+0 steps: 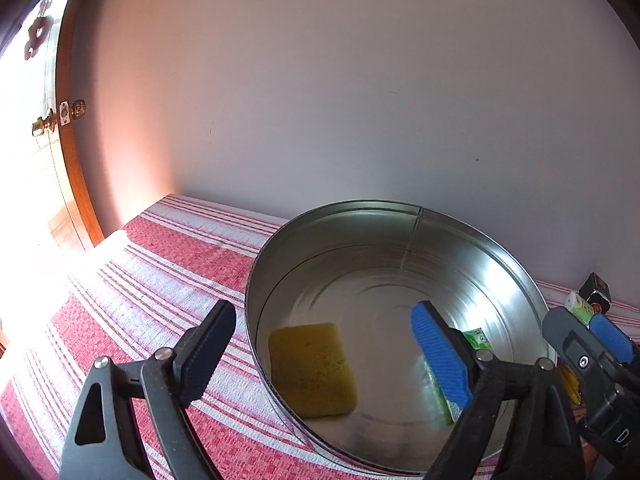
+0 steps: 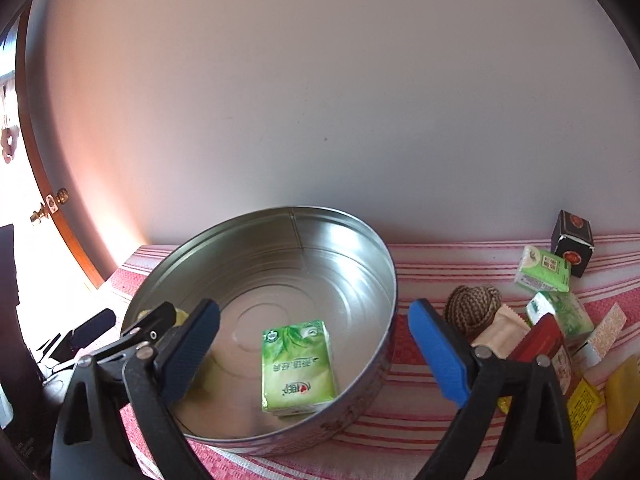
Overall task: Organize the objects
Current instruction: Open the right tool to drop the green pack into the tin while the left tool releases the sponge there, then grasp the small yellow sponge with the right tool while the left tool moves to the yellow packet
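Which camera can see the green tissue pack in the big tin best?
The right wrist view. There the green tissue pack lies whole and unblocked on the tin's floor, its printed face showing. In the left wrist view only slivers of it peek out from behind a blue finger of the left tool.

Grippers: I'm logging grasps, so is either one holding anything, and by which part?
Nothing. The left gripper and right gripper are open; yellow sponge and green tissue pack lie free in the round metal tin.
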A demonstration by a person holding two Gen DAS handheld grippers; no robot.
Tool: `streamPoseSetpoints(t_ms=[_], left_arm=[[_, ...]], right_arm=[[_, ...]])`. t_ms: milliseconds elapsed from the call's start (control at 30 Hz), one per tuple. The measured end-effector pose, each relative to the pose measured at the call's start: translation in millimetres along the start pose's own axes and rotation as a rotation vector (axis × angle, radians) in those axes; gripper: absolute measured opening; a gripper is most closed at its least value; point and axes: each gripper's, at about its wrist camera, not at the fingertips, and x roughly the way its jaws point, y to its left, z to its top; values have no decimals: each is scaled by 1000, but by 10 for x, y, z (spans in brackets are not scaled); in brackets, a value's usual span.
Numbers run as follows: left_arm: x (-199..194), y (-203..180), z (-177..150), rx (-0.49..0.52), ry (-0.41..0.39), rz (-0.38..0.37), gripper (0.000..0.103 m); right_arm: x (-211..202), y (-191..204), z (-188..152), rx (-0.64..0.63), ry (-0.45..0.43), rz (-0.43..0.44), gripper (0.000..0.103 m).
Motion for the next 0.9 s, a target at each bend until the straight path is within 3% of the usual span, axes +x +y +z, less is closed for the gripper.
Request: streamPoseSetpoints(t_ms=[100,333,900], left_arm=[[-91,-52,-37,40,-60,-10,102],[-227,-273,-196,79,-97,4,102],[-494,-772,-530,166,-159,-5,102]], right_arm=[[-135,-79,-68,-30,-57,-74,101],[-262,-370,-238,-32,-54,-202,101],[-562,-813,-424,-72,-22,-285,101]])
